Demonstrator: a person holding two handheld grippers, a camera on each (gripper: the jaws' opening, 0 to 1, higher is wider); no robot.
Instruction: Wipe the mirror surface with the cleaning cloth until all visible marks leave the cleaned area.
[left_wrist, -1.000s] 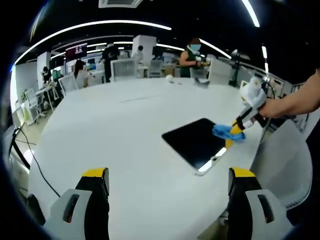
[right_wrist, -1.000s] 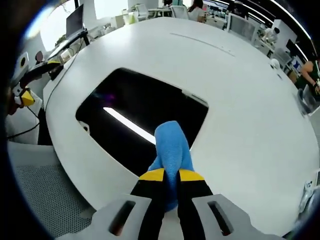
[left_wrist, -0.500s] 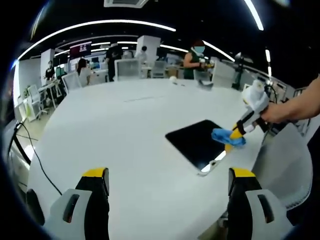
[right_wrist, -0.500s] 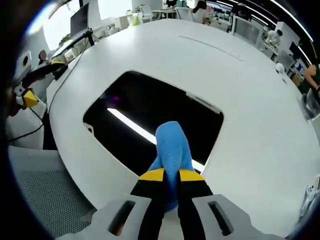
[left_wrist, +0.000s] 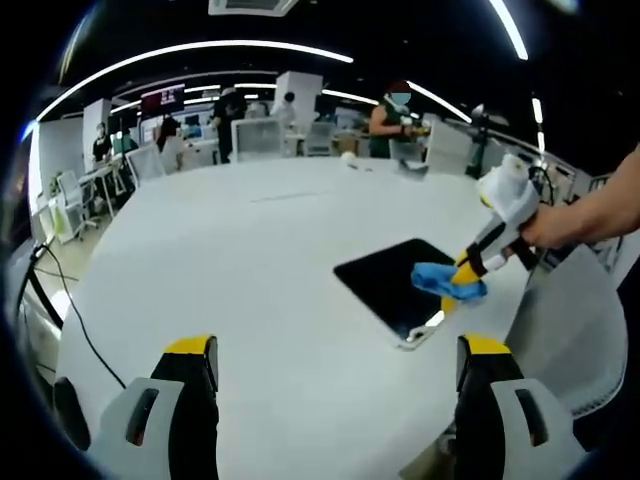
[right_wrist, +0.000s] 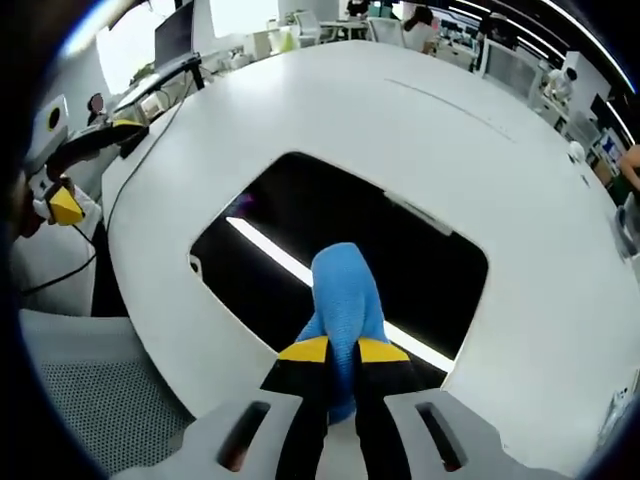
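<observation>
Blue soft cleaning cloth (right_wrist: 345, 295): limp, light; your right gripper (right_wrist: 343, 350) clamps its bunched end. Dark flat rectangular mirror (right_wrist: 340, 230): slick, fragile; press gently. Left gripper (left_wrist: 335, 350) jaws apart, idle.

You are working at a wide white worktop (left_wrist: 250, 270) with a rounded edge. A black cable (left_wrist: 70, 330) trails down past its left edge in the left gripper view. A grey mesh chair (left_wrist: 565, 325) stands just beside the worktop at your right. A small white object (left_wrist: 346, 158) lies on the far side of the worktop. Beyond it stand a person in a green top (left_wrist: 388, 125), white office chairs (left_wrist: 252, 138), and a dark wall screen (left_wrist: 152, 100). Long light strips (left_wrist: 200, 50) curve across the ceiling.
</observation>
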